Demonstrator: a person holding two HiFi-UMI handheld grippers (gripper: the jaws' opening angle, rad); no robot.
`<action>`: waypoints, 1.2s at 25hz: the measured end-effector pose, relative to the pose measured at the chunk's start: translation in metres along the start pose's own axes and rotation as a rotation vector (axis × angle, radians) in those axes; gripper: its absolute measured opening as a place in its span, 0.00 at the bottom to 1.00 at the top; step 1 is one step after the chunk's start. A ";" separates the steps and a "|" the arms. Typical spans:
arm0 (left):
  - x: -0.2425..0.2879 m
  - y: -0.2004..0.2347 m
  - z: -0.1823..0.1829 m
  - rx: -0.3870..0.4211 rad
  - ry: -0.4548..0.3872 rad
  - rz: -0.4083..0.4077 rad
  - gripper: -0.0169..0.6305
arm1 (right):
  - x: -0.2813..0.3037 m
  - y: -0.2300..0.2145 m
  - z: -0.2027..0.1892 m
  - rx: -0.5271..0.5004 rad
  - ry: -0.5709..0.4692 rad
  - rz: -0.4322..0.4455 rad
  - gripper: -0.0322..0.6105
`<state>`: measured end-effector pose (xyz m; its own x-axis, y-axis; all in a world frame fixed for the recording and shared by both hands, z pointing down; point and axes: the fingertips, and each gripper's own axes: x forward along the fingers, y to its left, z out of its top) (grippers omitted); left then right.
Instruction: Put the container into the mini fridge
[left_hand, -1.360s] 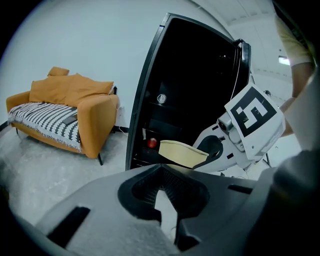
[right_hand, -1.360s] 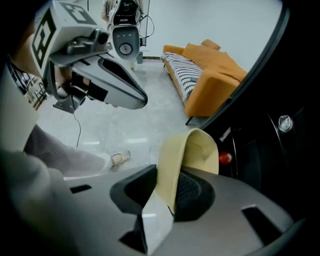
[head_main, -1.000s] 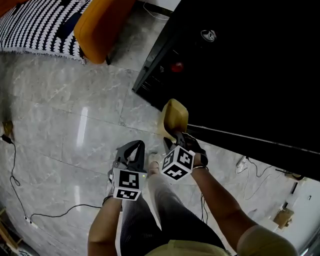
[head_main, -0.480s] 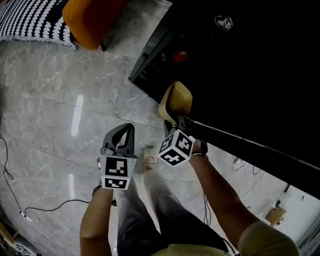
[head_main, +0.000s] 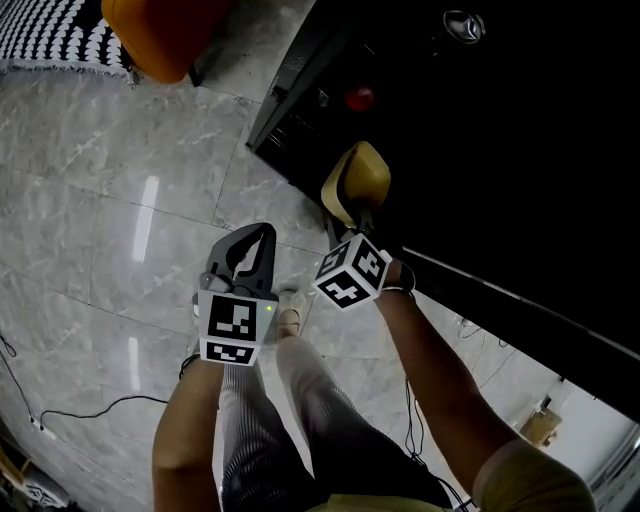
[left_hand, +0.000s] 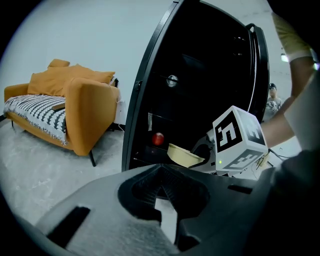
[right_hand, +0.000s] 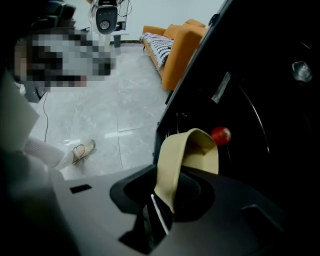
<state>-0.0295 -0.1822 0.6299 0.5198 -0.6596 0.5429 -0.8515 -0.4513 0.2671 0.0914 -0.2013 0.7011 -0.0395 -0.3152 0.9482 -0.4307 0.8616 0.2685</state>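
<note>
Tan plastic, the bowl-shaped container (head_main: 357, 178) sits near the head view's centre, its rim clamped in our right gripper (head_main: 350, 220), at the mouth of the open black mini fridge (head_main: 500, 170) filling one to three o'clock. Our left gripper (head_main: 264, 236), at seven o'clock, is closed on nothing. The left gripper view puts a small red round object (left_hand: 158, 138) at ten o'clock of the container. The right gripper view shows only one wall pinched, so we judge a slow, level entry best, clear of that object.
</note>
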 end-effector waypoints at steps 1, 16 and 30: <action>0.004 0.001 0.000 0.006 0.000 -0.001 0.06 | 0.003 -0.002 0.000 0.001 0.000 -0.004 0.20; 0.040 0.021 -0.009 -0.057 -0.019 0.031 0.06 | 0.041 -0.037 0.008 0.021 0.006 -0.076 0.20; 0.058 0.035 -0.015 -0.103 -0.059 0.050 0.06 | 0.070 -0.050 0.000 0.074 0.000 -0.041 0.21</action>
<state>-0.0301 -0.2273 0.6824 0.4773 -0.7155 0.5102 -0.8773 -0.3550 0.3229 0.1103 -0.2659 0.7539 -0.0201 -0.3495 0.9367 -0.4977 0.8161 0.2938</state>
